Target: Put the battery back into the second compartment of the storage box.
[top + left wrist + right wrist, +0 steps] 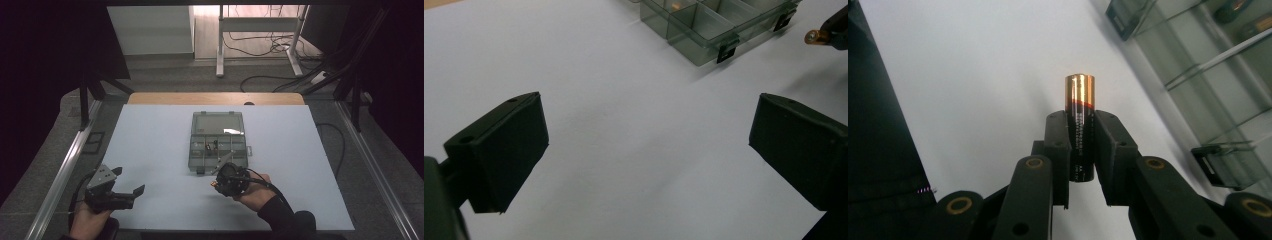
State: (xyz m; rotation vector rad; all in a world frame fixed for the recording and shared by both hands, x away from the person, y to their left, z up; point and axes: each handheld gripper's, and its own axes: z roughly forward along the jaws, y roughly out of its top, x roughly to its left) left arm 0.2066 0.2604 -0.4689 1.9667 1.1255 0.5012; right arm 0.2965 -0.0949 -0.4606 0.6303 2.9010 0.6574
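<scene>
Holding a black cylindrical battery with a copper-coloured end (1079,125), the right tongs (1080,145) pinch it lengthwise between the pads, with the copper end poking out past the fingertips at the centre of the right gripper view. In the high view these tongs (220,184) sit at lower centre, just below the clear smoky-grey plastic compartment box with its lid open (218,142), which lies mid-frame on the white desk (150,150). Judging by that, the step in hand is carrying the battery to a compartment. To do it well, keep the squeeze steady (a smooth round body can slip or swivel), carry the battery over the near wall of the box, and line it up with the length of a free compartment before letting go low. Other small items already lie in the middle row. The left tongs (127,194) rest at lower left, spread wide with nothing between them.
</scene>
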